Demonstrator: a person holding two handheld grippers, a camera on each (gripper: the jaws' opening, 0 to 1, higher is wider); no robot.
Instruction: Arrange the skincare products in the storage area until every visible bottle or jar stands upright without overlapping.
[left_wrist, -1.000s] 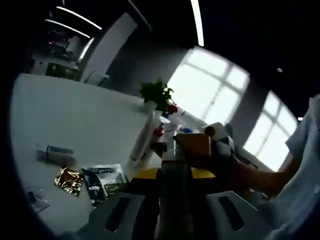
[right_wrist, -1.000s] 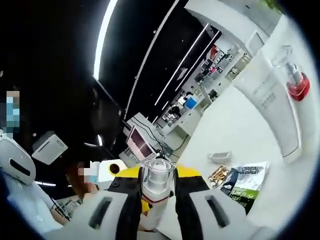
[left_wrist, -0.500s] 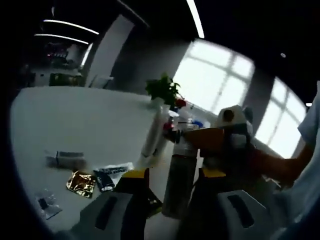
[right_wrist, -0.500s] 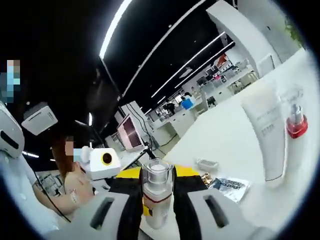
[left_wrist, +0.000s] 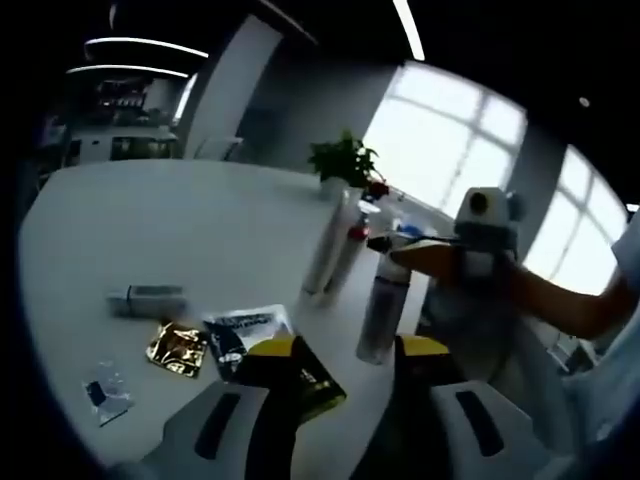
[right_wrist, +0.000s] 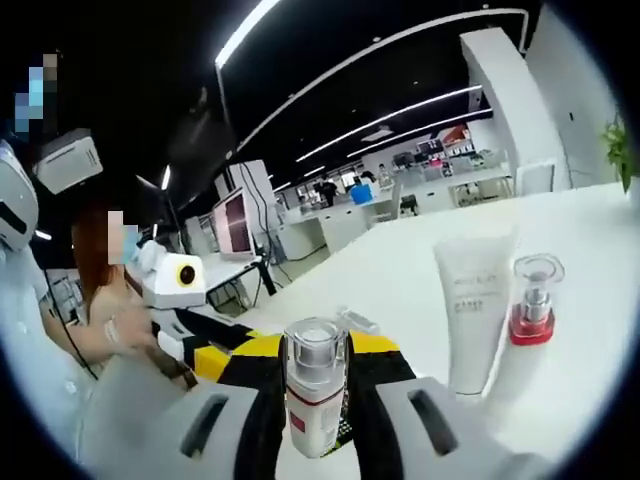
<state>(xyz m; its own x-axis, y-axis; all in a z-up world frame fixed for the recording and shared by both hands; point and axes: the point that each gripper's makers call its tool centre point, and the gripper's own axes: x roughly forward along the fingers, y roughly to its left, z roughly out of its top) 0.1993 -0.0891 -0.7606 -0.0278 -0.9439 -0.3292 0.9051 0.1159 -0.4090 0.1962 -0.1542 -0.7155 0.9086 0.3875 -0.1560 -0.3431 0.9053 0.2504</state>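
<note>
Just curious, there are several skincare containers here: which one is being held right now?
The clear-capped bottle with a red band: it sits between the right gripper's jaws. The white tube and red-collared pump bottle stand free on the table.

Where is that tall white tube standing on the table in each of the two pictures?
Left gripper view: the white tube stands just right of centre, under the potted plant.
Right gripper view: it stands right of centre, past the jaws.
Shared landmark: the red-collared pump bottle beside it.
</note>
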